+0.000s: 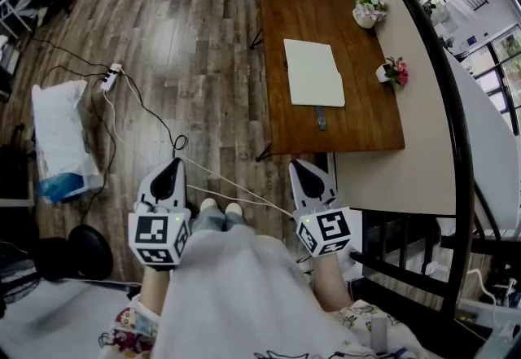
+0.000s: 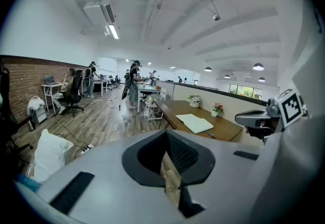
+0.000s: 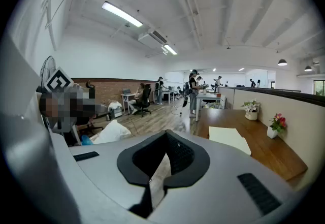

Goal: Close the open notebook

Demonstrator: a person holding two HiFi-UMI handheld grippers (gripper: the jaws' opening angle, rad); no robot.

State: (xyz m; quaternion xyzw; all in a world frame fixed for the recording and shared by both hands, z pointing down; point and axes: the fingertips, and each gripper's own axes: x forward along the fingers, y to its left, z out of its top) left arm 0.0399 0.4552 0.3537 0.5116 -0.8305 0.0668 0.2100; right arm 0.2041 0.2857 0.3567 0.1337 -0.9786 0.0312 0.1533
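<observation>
A pale notebook (image 1: 313,72) lies flat on the brown wooden table (image 1: 358,117), showing one cream rectangular face; a small dark pen (image 1: 320,117) lies just in front of it. The notebook (image 2: 195,123) also shows far ahead in the left gripper view, and the notebook (image 3: 229,139) lies ahead and to the right in the right gripper view. My left gripper (image 1: 169,176) and right gripper (image 1: 308,176) hang side by side close to the person's body, over the floor and well short of the table. Both are shut with nothing between the jaws.
Two small flower pots (image 1: 368,9) (image 1: 391,71) stand along the table's right edge against a beige partition (image 1: 407,174). A power strip (image 1: 110,76) with trailing cables and a white bag (image 1: 57,137) lie on the wooden floor at left. A black railing (image 1: 456,186) curves past on the right.
</observation>
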